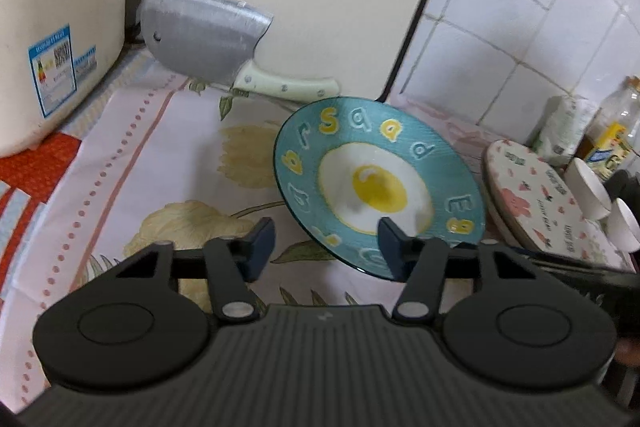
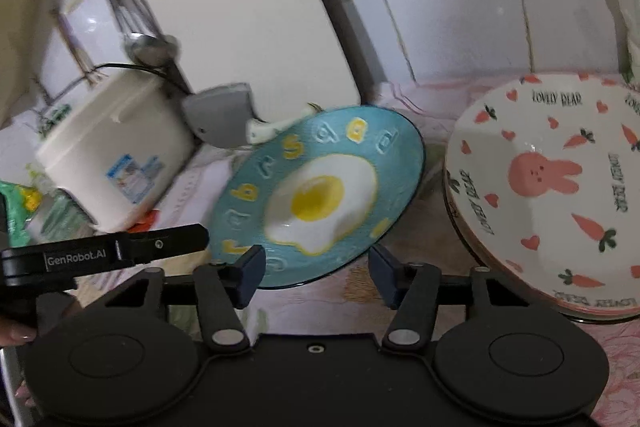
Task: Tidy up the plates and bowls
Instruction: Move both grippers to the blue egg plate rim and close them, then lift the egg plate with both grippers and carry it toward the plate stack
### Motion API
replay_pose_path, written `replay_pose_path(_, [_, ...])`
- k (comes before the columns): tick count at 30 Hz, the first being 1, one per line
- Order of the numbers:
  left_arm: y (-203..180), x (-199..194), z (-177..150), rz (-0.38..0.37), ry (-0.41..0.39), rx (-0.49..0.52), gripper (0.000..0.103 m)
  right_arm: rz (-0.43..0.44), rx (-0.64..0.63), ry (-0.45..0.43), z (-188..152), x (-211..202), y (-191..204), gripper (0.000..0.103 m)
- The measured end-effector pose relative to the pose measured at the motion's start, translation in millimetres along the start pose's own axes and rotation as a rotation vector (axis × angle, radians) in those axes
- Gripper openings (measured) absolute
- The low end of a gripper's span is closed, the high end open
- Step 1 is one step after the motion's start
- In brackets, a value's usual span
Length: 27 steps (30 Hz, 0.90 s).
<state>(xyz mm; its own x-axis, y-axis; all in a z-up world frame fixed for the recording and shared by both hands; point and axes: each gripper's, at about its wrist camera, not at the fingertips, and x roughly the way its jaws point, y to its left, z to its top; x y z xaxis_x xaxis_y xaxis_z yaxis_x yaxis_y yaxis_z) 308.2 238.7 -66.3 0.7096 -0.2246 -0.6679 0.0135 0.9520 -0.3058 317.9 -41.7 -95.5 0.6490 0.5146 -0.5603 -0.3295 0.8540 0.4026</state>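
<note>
Round glossy teal plate (image 1: 380,183) beside bunny-print bowl (image 2: 552,187).

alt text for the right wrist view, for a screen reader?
Right gripper open just short of a teal fried-egg plate on a floral cloth; a rabbit-and-carrot plate lies to the right, a cream cooker to the left.

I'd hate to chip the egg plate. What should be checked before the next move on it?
1. Left gripper open: ok, nothing between its fingers.
2. Right gripper open: ok.
3. Blue egg plate free of any grip: ok.
4. Plate lying flat: cannot tell, it looks tilted.
5. Cleaver clear of the plate's rim: cannot tell.
6. Bunny plate apart from the egg plate: ok.
</note>
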Motion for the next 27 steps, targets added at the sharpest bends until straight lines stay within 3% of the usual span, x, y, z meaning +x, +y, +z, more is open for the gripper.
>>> replay_pose_path(1, [1, 4, 0, -0.002, -0.027, -0.002, 0.048, -0.013, 0.003, -0.002, -1, 4, -1, 0.055])
replay_pose_path(3, [3, 12, -1, 0.029, -0.014, -0.016, 0.034, -0.026, 0.018, -0.007, -2, 9, -3, 0.052])
replay_pose_path(6, [6, 22, -4, 0.043, -0.007, -0.036, 0.023, -0.040, 0.040, -0.017, -3, 15, -6, 0.044])
replay_pose_path(9, [7, 28, -5, 0.032, -0.005, -0.051, 0.017, -0.055, 0.055, -0.022, -3, 22, -11, 0.037])
replay_pose_path(15, [4, 32, -9, 0.029, -0.024, -0.045, 0.015, -0.051, 0.066, -0.024, 0, 27, -16, 0.033])
replay_pose_path(19, [6, 41, -10, 0.010, -0.012, -0.104, 0.016, -0.069, 0.065, -0.048, -3, 28, -15, 0.032])
replay_pose_path(27, [-6, 37, -20, 0.060, -0.042, -0.076, 0.016, -0.128, -0.001, -0.056, -4, 27, -4, 0.033])
